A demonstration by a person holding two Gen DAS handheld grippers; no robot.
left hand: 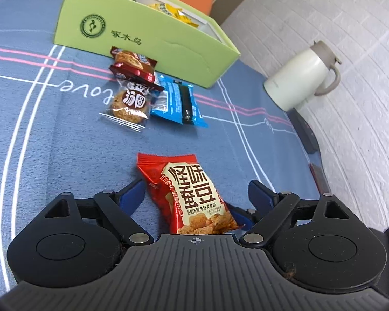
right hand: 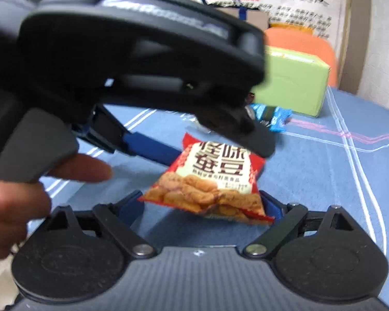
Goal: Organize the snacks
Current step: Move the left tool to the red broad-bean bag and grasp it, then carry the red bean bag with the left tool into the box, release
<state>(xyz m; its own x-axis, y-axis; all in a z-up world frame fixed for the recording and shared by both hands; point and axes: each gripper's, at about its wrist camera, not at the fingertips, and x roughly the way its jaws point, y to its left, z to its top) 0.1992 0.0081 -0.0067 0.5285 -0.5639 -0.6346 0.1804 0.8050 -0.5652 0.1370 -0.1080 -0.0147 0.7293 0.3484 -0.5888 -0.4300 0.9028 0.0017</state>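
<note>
The red packet (left hand: 192, 194) lies on the tabletop (left hand: 51, 134) between the spread left tongs (left hand: 194, 197) — and between the right tongs (right hand: 205, 202), also spread; neither pinches it. Two tools crowding one packet could collide or nudge it askew. The green box (left hand: 147, 41) already holds yellow packets (left hand: 168, 9) — four more snacks lie just before it.
</note>
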